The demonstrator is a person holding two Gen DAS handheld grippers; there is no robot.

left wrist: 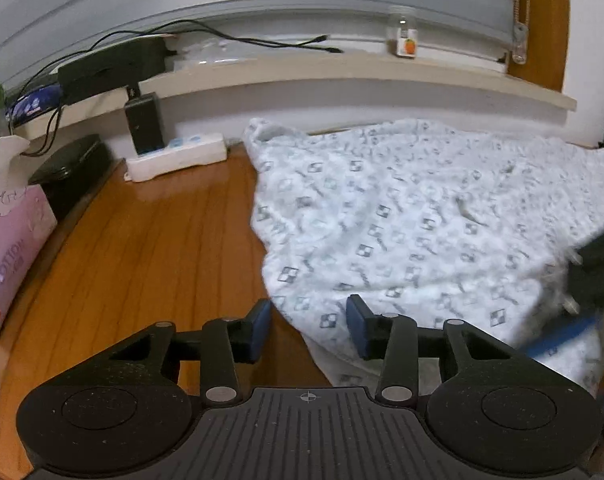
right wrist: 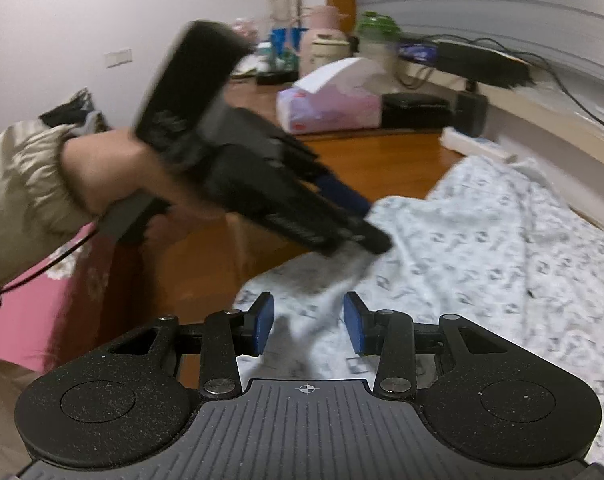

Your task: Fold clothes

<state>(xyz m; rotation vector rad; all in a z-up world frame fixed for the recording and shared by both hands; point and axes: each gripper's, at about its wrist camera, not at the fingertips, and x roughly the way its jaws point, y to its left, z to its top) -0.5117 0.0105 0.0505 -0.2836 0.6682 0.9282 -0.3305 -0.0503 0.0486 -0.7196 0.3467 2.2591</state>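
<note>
My left claw (left wrist: pixel 308 330) sat partly open with nothing pinched; its blue pads (left wrist: pixel 261 330) stood apart over the near edge of the patterned white garment (left wrist: pixel 402 232). One pad was above bare wood, the other above cloth. No earlier frame, so just the state: jaws apart, empty.

The garment lay spread flat on the wooden counter (left wrist: pixel 154 248), covering its right side and reaching back to the wall under the sill (left wrist: pixel 342 76). White cloth, small grey square print, a few wrinkles.

My right claw (right wrist: pixel 308 328) was also partly open. A raised fold of the garment (right wrist: pixel 482 248) ran up between its pads (right wrist: pixel 354 328). Too blurred to say whether the pads pressed it; looked like a gap on both sides, so I can't tell if it gripped.

From the right wrist view my left claw (right wrist: pixel 362 236) came in from the left, tips down at the cloth edge, held by my hand (right wrist: pixel 114 168) in a beige sleeve (right wrist: pixel 22 192). Heavy motion blur there.

Left of the garment on the counter: pink tissue box (left wrist: pixel 10 248), black case (left wrist: pixel 70 172), white power strip (left wrist: pixel 178 156) with a black adapter (left wrist: pixel 144 124) plugged in. On the sill: black device with cables (left wrist: pixel 110 64), small clear jar (left wrist: pixel 402 32).
</note>
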